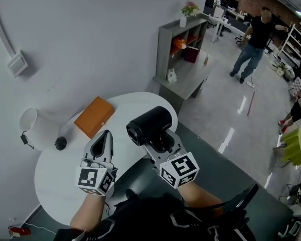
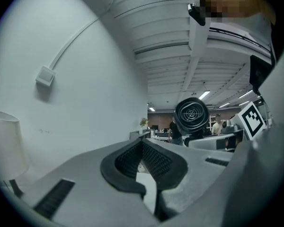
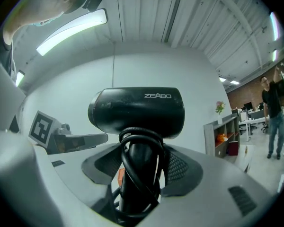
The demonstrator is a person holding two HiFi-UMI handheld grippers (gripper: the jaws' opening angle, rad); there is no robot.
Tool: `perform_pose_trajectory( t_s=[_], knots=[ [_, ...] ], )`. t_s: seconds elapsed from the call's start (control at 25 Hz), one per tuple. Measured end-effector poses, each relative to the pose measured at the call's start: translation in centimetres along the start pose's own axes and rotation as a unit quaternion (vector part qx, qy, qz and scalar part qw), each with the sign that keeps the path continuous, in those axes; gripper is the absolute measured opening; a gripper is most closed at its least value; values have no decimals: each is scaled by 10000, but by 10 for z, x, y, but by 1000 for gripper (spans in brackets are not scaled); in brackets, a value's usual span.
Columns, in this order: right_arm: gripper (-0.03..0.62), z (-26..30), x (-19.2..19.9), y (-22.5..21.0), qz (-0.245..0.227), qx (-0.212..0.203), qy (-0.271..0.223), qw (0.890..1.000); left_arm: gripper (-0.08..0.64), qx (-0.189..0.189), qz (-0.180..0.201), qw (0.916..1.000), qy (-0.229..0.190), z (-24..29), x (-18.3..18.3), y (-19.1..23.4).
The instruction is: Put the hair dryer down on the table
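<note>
right gripper (image 1: 159, 142) clamped black plastic hair dryer (image 1: 149, 124) by its handle, above round white tabletop (image 1: 60, 177), near its right edge. left gripper (image 1: 104, 136) closed, empty. free surface lay between flat orange box (image 1: 94, 116) and near edge.

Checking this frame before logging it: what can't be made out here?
Dryer handle: head view, hidden under its barrel and the right gripper.
Cord end: right gripper view, cut off by the bottom edge.
Black object: head view, too small to identify.
Table near edge: head view, covered by the person's arms.
</note>
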State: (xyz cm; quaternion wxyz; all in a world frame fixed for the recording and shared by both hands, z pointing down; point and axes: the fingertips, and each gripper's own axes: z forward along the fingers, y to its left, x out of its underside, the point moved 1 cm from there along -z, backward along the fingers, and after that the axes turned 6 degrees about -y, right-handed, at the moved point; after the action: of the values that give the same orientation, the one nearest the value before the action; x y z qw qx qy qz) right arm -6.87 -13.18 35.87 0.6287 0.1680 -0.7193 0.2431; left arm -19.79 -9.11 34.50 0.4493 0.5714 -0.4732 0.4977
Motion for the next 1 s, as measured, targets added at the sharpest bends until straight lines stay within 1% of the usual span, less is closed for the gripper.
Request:
perform_pose_trajectory(
  t_s=[0.28,0.48,0.64,0.88,1.0],
  knots=[
    [261,5,0,0,97,565,-75,9983,6,548,-1,9985,2,17,2,5],
    [261,9,1,2,161,946,-91,9953,6,885,97,9960,18,28,3,8],
    [261,16,8,3,447,1287,-128,9906,6,1047,89,9944,109,33,10,18],
    [261,19,16,2,441,1713,-76,9842,6,1284,93,9915,172,36,18,26],
    [261,25,23,-4,528,1902,-6,9803,6,1317,50,9910,239,42,26,32]
  ],
)
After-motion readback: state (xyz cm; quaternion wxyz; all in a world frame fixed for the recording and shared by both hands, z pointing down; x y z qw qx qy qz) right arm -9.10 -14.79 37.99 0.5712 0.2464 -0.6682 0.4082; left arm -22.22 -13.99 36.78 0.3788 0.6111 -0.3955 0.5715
